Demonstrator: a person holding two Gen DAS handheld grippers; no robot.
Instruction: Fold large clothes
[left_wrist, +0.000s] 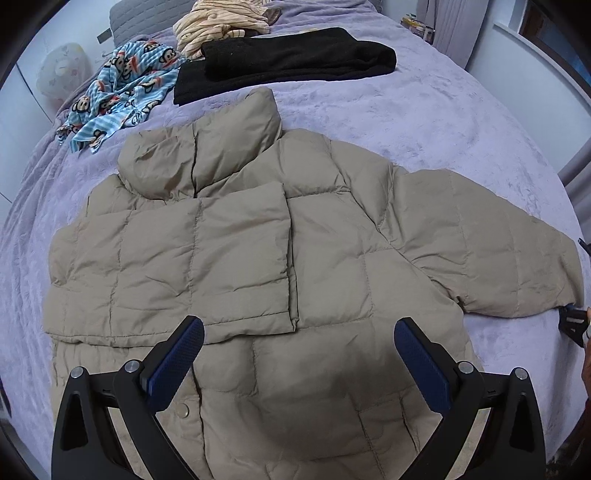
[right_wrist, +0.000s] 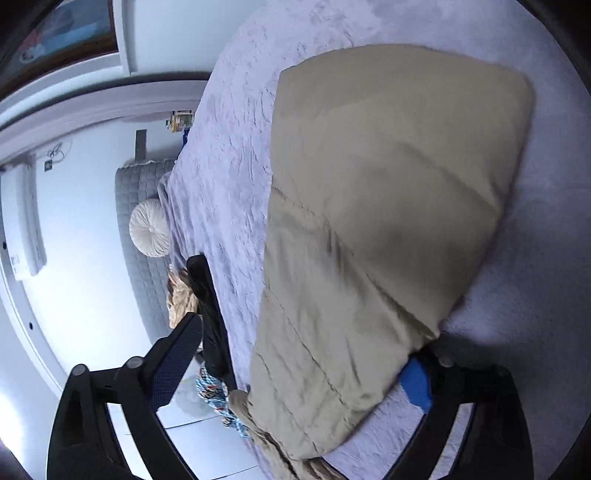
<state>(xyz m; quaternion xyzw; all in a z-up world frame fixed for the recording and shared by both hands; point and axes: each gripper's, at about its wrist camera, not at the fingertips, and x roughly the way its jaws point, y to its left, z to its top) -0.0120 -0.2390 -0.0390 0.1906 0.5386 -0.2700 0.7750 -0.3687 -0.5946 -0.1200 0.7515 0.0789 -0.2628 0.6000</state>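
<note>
1. One beige puffer jacket (left_wrist: 258, 251) lies flat on the bed (left_wrist: 424, 118), one sleeve folded across its chest.
2. Left hand-held gripper (left_wrist: 299, 350) hovers spread above the hem.
3. Right hand-held gripper (right_wrist: 303, 369) is spread around the other sleeve (right_wrist: 369, 221).
4. Three other garments lie beyond: black (left_wrist: 288, 59), blue patterned (left_wrist: 125, 88), striped cream (left_wrist: 221, 22).

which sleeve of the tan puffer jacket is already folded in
One sleeve lies folded flat across the chest of the tan puffer jacket. The other sleeve is still spread out on the purple bedspread, right tongs at its cuff.
</note>
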